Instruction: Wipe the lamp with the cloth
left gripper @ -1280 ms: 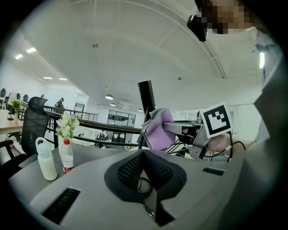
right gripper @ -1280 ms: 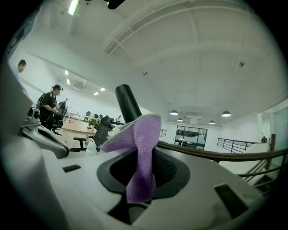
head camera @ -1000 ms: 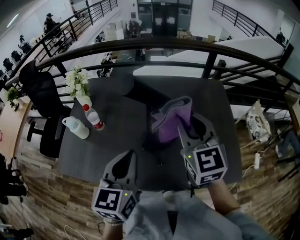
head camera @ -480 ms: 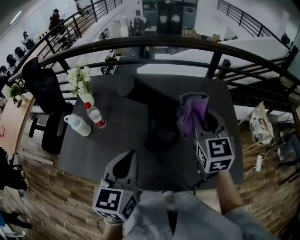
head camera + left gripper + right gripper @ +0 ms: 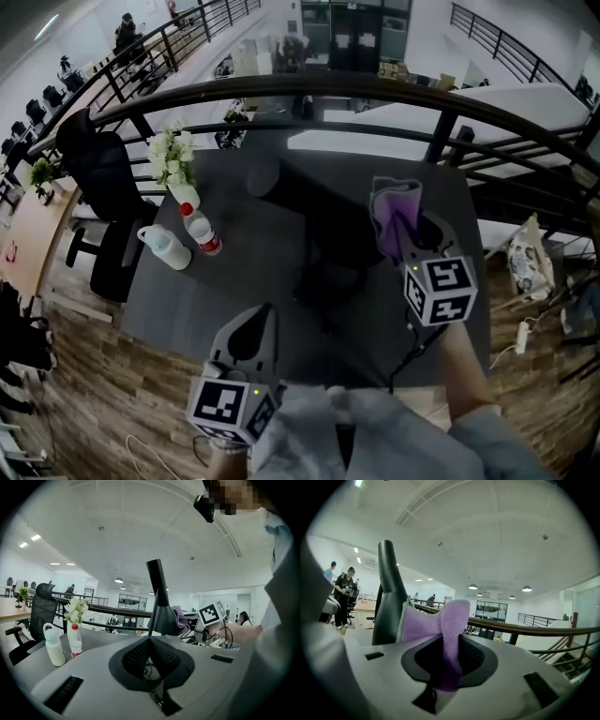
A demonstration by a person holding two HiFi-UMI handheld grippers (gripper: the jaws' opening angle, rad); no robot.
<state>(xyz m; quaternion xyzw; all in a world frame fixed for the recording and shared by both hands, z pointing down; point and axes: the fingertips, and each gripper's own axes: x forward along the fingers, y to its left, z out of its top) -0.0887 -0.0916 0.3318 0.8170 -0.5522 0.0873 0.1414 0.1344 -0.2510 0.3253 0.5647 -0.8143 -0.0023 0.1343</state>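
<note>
The black lamp [image 5: 328, 274] stands mid-table; in the left gripper view its cone-shaped lower part [image 5: 162, 617] and slim stem rise just beyond the jaws. My right gripper [image 5: 405, 234] hovers to the lamp's right, shut on the purple cloth [image 5: 394, 208]. In the right gripper view the cloth [image 5: 446, 634] hangs pinched between the jaws, its left fold lying against the lamp's black stem [image 5: 390, 592]. My left gripper [image 5: 253, 323] is low by the table's front edge, shut and holding nothing, pointed at the lamp.
On the table's left stand a vase of white flowers [image 5: 174, 167], a red-capped bottle [image 5: 201, 233] and a white jug [image 5: 169, 248]. A dark railing [image 5: 375, 89] runs behind the table [image 5: 234, 281], with an office chair [image 5: 94, 178] at the left.
My right gripper has carried the cloth off the lamp's top, to the right and farther back. The left gripper has stayed put.
</note>
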